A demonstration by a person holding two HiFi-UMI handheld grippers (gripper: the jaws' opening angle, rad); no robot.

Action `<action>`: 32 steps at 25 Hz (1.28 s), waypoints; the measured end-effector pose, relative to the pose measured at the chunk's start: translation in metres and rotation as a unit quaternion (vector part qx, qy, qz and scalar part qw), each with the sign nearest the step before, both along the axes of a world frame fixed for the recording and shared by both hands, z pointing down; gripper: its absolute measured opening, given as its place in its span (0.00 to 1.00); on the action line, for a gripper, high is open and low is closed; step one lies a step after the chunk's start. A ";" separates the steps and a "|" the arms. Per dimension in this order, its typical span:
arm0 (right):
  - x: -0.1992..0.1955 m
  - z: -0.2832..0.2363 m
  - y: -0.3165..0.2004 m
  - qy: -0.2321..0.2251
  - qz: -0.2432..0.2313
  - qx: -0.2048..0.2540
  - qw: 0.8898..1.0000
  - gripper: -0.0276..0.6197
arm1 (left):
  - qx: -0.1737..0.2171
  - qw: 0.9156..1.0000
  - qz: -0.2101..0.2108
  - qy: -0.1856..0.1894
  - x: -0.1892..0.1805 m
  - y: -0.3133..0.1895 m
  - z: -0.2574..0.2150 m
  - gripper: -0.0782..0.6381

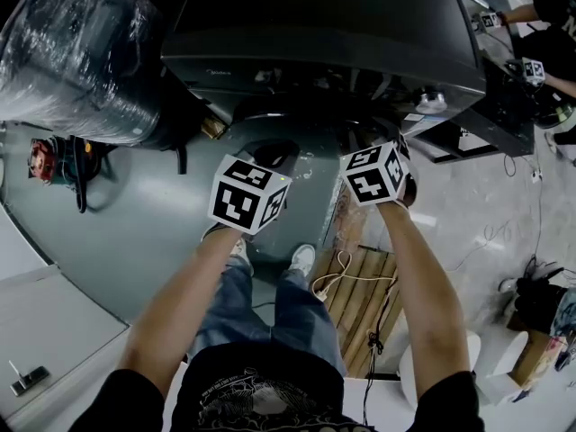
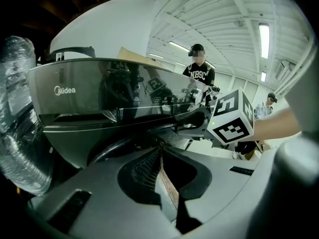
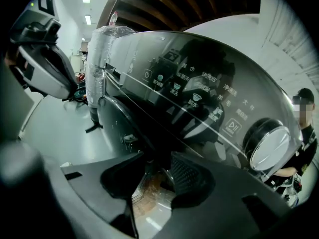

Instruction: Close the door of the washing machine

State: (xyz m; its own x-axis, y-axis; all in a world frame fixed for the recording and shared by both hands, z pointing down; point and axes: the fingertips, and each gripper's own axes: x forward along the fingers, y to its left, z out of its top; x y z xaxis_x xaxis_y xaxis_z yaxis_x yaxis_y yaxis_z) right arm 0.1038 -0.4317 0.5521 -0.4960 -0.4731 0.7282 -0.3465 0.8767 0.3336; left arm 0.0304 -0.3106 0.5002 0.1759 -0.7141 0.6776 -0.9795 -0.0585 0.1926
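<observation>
Right gripper view: door (image 3: 117, 124) just beyond right gripper's (image 3: 157, 163) opening, empty fingers (image 3: 189, 177)

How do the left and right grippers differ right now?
The left gripper has its jaws drawn together; the right gripper has its jaws apart and opening. The left gripper faces the Midea logo end of the washing machine, the right gripper its dial end. Both hold nothing and point down toward the machine.
</observation>
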 end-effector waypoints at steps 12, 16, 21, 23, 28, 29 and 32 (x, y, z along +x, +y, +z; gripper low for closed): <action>-0.003 0.002 -0.002 0.017 -0.033 -0.003 0.999 0.31 | 0.010 1.000 -0.012 0.009 -0.007 0.001 -0.005 0.16; -0.003 0.001 0.001 0.019 -0.024 -0.007 1.000 0.32 | 0.022 1.000 -0.019 0.004 -0.019 0.004 -0.023 0.16; 0.001 -0.009 0.005 0.015 0.014 0.000 1.000 0.25 | 0.039 0.999 -0.025 -0.001 -0.033 0.008 -0.045 0.16; 0.002 -0.020 0.009 -0.003 0.042 -0.018 0.999 0.25 | 0.044 0.999 -0.027 -0.002 -0.039 0.011 -0.055 0.16; 0.009 -0.059 0.020 -0.045 0.089 -0.051 0.994 0.25 | 0.057 0.998 -0.024 -0.002 -0.045 0.015 -0.082 0.16; 0.008 -0.069 0.021 -0.054 0.096 -0.051 0.993 0.25 | 0.062 0.998 -0.022 -0.004 -0.047 0.015 -0.090 0.16; 0.007 -0.102 0.021 -0.087 0.117 -0.045 0.988 0.25 | 0.077 0.997 -0.016 -0.005 -0.052 0.013 -0.112 0.16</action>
State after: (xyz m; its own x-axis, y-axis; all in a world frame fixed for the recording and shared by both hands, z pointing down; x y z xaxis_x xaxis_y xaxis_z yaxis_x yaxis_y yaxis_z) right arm 0.1109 -0.4110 0.4506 -0.5020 -0.5271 0.6857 -0.5882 0.7893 0.1761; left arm -0.0219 -0.2975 0.3878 0.1459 -0.8153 0.5604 -0.9831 -0.0563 0.1741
